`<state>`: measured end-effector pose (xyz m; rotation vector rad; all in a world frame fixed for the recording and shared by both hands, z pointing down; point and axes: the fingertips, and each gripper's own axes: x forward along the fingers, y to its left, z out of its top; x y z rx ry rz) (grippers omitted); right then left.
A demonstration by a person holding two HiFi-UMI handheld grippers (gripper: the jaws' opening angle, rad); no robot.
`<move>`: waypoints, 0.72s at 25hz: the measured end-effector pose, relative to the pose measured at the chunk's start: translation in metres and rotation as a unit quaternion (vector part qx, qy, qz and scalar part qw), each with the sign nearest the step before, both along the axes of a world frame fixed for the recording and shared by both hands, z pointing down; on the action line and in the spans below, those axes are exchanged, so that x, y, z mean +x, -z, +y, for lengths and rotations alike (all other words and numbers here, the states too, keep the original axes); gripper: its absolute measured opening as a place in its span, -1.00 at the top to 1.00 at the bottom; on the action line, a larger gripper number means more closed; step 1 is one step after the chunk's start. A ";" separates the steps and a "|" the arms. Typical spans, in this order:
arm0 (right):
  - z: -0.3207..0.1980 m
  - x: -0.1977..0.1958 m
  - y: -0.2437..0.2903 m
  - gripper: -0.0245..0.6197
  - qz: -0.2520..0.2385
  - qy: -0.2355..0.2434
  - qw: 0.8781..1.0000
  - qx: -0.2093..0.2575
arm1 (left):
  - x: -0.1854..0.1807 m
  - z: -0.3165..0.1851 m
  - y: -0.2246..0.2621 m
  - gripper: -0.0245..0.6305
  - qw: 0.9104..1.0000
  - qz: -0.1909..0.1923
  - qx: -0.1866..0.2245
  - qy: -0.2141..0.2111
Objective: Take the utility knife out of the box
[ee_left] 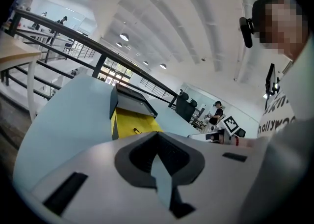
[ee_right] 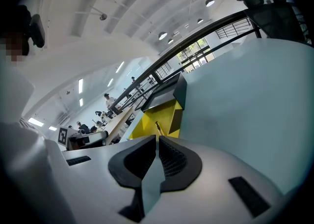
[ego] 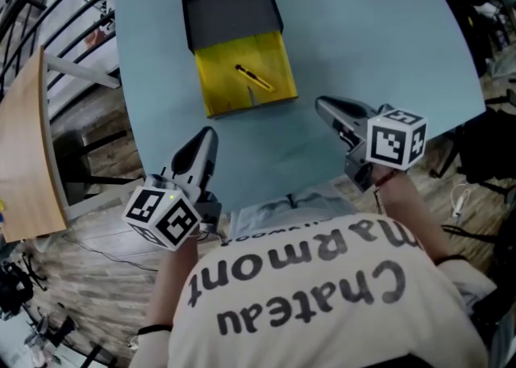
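A box lies at the far side of the light blue table [ego: 363, 27]. Its black sleeve [ego: 228, 10] is slid back, and the yellow tray [ego: 242, 74] sticks out toward me. The yellow and black utility knife [ego: 254, 77] lies slantwise in the tray and also shows in the left gripper view [ee_left: 138, 130] and the right gripper view [ee_right: 158, 127]. My left gripper [ego: 208, 132] is shut and empty, over the table's near left edge, short of the tray. My right gripper [ego: 321, 103] is shut and empty too, right of the tray's near corner.
A wooden tabletop [ego: 24, 156] stands to the left, beyond a gap of floor. Railings [ee_left: 73, 36] run behind the table. Dark bags and cables [ego: 484, 156] lie on the floor at the right. The table's near edge is just under my grippers.
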<state>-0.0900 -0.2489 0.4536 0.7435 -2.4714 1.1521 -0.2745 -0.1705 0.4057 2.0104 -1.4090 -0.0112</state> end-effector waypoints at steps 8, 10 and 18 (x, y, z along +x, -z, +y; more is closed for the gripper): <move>-0.044 -0.010 -0.001 0.79 -0.023 0.011 1.000 0.006 | 0.017 -0.044 0.011 0.92 0.992 -0.113 0.015 -0.057; -0.054 -0.010 -0.002 0.79 -0.017 0.018 1.000 0.017 | 0.023 -0.055 0.009 0.92 0.983 -0.162 0.018 -0.082; -0.083 -0.007 -0.007 0.79 -0.027 0.027 0.999 0.021 | 0.046 -0.090 -0.021 0.92 0.912 -0.341 -0.014 -0.227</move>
